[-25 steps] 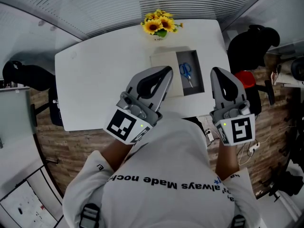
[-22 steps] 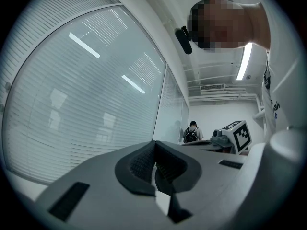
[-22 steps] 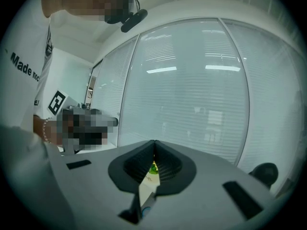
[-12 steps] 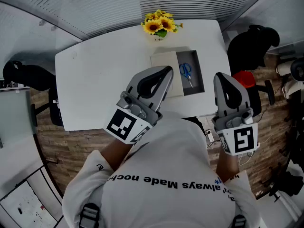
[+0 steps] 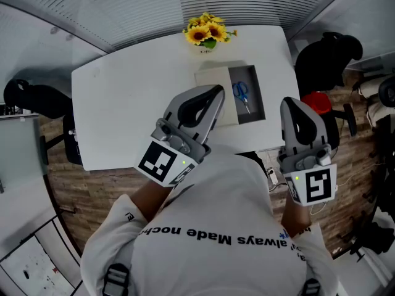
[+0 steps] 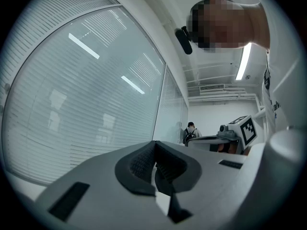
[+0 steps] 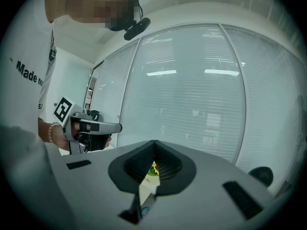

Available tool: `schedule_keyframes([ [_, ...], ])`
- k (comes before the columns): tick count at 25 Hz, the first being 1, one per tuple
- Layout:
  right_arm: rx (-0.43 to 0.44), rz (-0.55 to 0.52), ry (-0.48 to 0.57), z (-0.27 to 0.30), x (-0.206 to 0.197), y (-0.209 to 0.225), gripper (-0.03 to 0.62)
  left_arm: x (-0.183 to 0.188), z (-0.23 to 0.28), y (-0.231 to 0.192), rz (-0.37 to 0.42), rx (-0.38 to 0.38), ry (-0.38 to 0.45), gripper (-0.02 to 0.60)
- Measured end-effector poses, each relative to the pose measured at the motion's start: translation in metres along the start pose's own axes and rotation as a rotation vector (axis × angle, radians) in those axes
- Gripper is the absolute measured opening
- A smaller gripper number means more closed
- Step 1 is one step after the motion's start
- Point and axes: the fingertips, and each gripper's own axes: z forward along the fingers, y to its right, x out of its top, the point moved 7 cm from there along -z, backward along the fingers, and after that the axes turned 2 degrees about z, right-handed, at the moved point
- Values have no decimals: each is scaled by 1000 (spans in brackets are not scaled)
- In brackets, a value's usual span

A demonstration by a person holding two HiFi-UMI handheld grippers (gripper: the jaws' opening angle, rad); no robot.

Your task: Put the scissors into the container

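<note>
Blue-handled scissors (image 5: 241, 95) lie inside a grey rectangular container (image 5: 260, 103) on the white table (image 5: 123, 103); a beige board (image 5: 216, 85) adjoins the container's left side. My left gripper (image 5: 216, 92) is raised in front of the chest, its tips over the board, jaws shut and empty. The right gripper (image 5: 289, 102) hovers right of the container, beyond the table's corner, also shut with nothing in it. In the left gripper view the jaw tips (image 6: 154, 149) meet; in the right gripper view the jaw tips (image 7: 154, 149) meet too, with only blinds beyond.
A pot of sunflowers (image 5: 208, 32) stands at the table's far edge behind the container. Black office chairs sit at the left (image 5: 31, 97) and right (image 5: 327, 57). Cables lie on the wooden floor (image 5: 352, 184) at right. Glass walls with blinds surround the room.
The right gripper has drifted a little to the right and back toward the body. The left gripper and the scissors have stayed put.
</note>
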Motion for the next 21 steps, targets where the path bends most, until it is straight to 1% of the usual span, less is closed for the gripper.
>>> schedule_keyframes([
  [21, -6, -2, 0, 0, 1, 1, 6, -1, -1, -1, -3, 4, 0, 20],
])
